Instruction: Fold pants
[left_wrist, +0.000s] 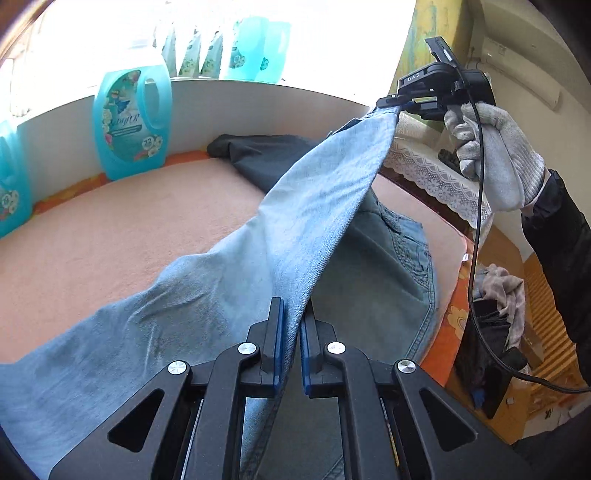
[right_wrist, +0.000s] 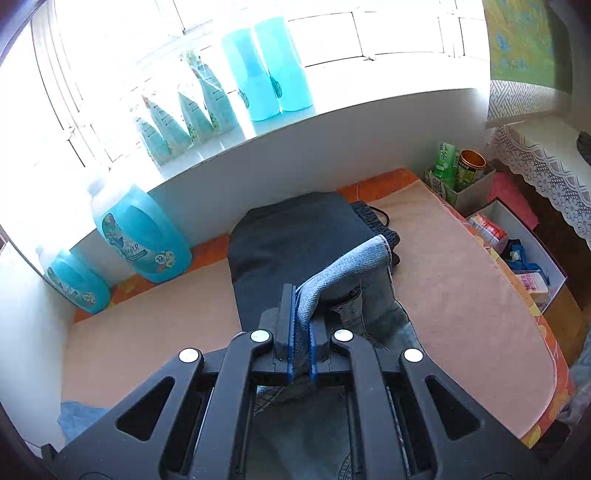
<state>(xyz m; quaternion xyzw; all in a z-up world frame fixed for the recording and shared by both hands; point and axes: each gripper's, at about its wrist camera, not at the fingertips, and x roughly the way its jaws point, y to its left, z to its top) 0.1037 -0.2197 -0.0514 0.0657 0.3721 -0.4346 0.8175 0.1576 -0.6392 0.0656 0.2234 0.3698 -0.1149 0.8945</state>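
Light blue jeans lie across the pink-covered bed, with one edge lifted into a taut ridge. My left gripper is shut on the near end of that ridge. Up at the right, a gloved hand holds my right gripper, which is shut on the far end. In the right wrist view, the right gripper pinches a folded denim hem above the rest of the jeans.
Folded dark pants lie behind the jeans. Turquoise detergent bottles stand along the white wall, with more on the windowsill. Open boxes of packets and cans sit beside the bed's right edge, near a lace-covered table.
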